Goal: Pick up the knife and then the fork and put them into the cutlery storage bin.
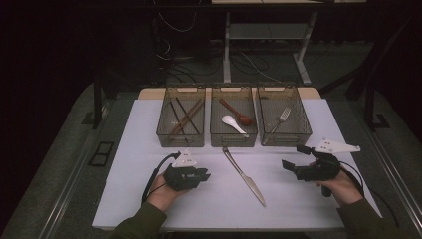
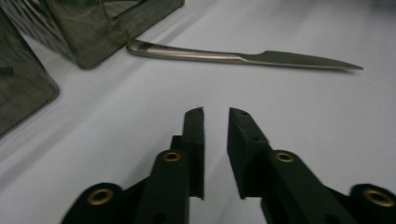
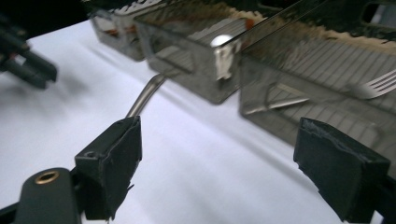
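A metal table knife lies diagonally on the white mat, its handle toward the bins. My left gripper hovers left of the knife. In the left gripper view the left gripper has its jaws drawn close with a narrow gap and nothing in it, and the knife lies beyond them. My right gripper is to the right of the knife. In the right gripper view the right gripper stands wide open and empty, with the knife handle past its left jaw.
Three clear bins stand in a row at the back of the mat. The left bin holds chopsticks, the middle bin a white spoon and a brown spoon, and the right bin a fork.
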Tool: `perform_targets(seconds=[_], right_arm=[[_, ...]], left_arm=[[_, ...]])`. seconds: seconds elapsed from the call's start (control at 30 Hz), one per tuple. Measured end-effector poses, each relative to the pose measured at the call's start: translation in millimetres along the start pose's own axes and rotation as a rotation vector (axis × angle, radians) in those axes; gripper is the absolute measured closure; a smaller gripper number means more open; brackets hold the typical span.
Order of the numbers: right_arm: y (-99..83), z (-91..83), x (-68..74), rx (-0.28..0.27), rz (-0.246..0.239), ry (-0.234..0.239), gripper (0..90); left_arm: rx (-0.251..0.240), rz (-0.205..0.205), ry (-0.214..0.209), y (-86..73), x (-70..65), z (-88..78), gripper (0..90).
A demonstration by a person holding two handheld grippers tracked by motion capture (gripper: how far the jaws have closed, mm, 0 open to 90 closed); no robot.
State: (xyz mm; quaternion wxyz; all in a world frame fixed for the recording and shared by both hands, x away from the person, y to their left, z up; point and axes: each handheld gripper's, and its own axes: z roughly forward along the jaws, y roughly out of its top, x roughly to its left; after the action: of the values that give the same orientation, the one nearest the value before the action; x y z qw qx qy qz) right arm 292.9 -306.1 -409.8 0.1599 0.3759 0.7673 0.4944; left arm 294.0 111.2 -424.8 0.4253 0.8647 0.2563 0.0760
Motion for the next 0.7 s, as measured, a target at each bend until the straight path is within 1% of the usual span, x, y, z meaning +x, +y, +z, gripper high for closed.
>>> perform_targets(seconds=[0.13, 0.17, 0.23, 0.3, 0.37, 0.4, 0.53, 0.7], right_arm=[[-11.4, -2.7, 8.7, -0.002, -0.004, 0.025, 15.1], [-14.6, -3.2, 10.7, -0.002, -0.003, 0.025, 15.1], [-20.8, -4.6, 14.6, 0.008, -0.001, 0.025, 15.1], [-27.3, -5.1, 17.0, 0.014, 0.012, 0.028, 15.1], [-33.1, -4.9, 18.7, 0.03, 0.003, 0.033, 15.1], [-35.1, -4.2, 18.9, 0.032, -0.013, 0.028, 15.1], [-37.8, -2.9, 20.8, 0.047, -0.014, 0.032, 15.1], [-38.6, -1.2, 21.1, 0.052, -0.015, 0.038, 15.1]], left_arm=[[0.007, 0.0, -0.008, 10.2, 3.8, 8.4, 87.8], [0.009, -0.001, -0.012, 13.0, 4.3, 10.9, 88.4], [0.012, 0.011, -0.013, 18.5, 5.9, 16.1, 88.5], [0.011, 0.013, -0.022, 23.6, 6.7, 22.2, 88.5], [0.017, 0.02, -0.028, 28.6, 7.4, 28.6, 88.5], [0.019, 0.027, -0.028, 30.9, 8.0, 32.1, 88.5], [0.027, 0.035, -0.028, 41.2, 9.4, 46.7, 88.6], [0.041, 0.051, -0.028, 54.5, 13.3, 71.0, 88.6]])
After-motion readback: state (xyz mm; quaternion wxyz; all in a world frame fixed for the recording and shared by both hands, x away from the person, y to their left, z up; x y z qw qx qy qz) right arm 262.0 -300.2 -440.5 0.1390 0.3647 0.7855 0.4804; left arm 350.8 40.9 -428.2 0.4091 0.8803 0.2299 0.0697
